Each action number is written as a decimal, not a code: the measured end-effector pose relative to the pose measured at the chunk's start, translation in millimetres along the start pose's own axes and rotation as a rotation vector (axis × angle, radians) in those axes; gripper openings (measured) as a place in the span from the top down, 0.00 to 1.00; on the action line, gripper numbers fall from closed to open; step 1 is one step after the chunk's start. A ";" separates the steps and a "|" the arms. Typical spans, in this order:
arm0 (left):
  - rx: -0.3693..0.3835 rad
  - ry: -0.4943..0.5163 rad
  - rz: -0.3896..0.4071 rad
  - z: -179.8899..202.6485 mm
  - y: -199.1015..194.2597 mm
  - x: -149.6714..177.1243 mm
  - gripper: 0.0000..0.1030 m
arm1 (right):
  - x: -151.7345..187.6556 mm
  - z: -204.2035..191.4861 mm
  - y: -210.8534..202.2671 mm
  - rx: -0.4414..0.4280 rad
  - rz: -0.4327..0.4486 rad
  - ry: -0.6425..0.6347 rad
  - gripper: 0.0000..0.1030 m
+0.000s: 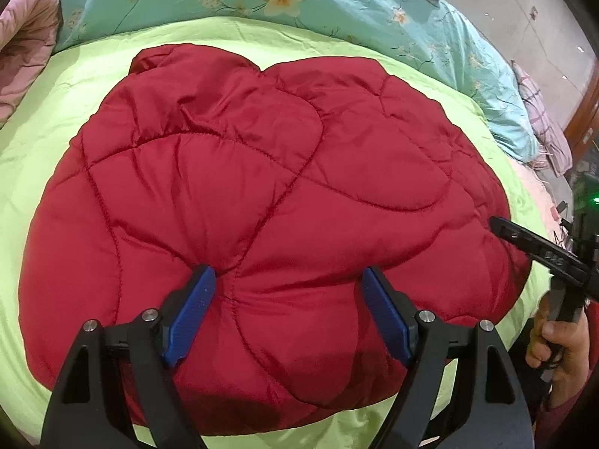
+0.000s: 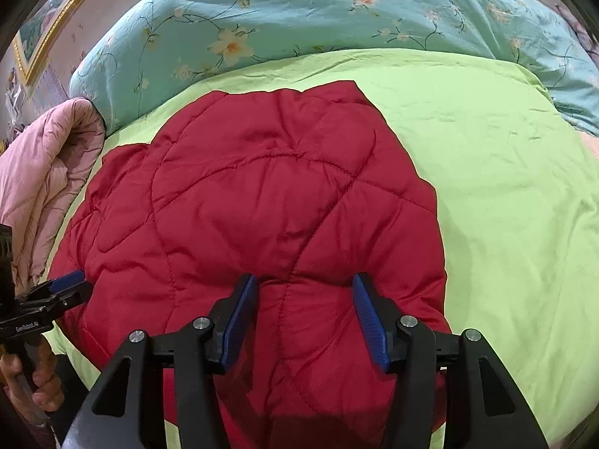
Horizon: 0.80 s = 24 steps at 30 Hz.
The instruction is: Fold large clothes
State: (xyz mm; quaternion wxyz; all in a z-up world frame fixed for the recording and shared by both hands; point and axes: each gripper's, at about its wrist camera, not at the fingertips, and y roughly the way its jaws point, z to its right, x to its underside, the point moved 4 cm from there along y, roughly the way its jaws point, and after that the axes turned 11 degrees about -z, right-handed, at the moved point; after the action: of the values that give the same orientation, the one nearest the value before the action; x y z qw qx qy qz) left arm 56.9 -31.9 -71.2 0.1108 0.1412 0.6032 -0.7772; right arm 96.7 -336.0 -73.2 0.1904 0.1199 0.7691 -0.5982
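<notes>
Lying folded on the green sheet (image 1: 45, 119) is the red jacket (image 1: 262, 187). The left gripper (image 1: 288, 280) presses its fingers, spread apart, into the jacket's 6 o'clock edge. At 3 o'clock, the right gripper (image 2: 305, 284) does likewise, fingers apart.

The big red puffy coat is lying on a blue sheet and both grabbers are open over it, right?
Not quite. The red coat lies on a light green sheet, as the right wrist view shows; the blue flowered quilt is behind it. The left gripper and right gripper are open.
</notes>
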 end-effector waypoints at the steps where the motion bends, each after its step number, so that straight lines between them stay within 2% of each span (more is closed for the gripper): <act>1: -0.012 -0.006 -0.005 0.9 -2.3 0.0 0.21 | -1.4 -0.9 -4.7 -0.001 0.002 0.006 0.48; 6: -0.088 -0.014 0.016 8.7 -22.8 -1.6 0.21 | -19.6 -21.7 -46.6 -0.041 0.093 -0.050 0.45; 9: -0.140 -0.037 0.054 4.5 -38.6 -3.8 0.21 | -38.7 -32.6 -46.8 -0.047 0.099 -0.080 0.45; 12: -0.207 -0.072 0.098 -9.9 -52.2 -9.5 0.21 | -57.2 -40.8 -29.8 -0.045 0.067 -0.095 0.45; 15: -0.273 -0.106 0.100 -28.8 -52.6 -15.3 0.21 | -66.3 -46.0 -10.7 -0.031 0.035 -0.103 0.45; 20: -0.281 -0.164 0.028 -62.9 -23.8 -20.8 0.21 | -72.2 -37.2 22.9 0.042 -0.012 -0.083 0.44; 24: -0.272 -0.164 0.029 -67.8 -15.9 -21.6 0.19 | -76.6 -31.0 37.7 0.055 -0.033 -0.070 0.44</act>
State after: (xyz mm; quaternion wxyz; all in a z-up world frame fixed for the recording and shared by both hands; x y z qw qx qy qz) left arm 77.4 37.8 -65.0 0.1891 0.0696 0.6896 -0.6956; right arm 176.4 -293.1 -66.1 0.2040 0.0911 0.7471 -0.6260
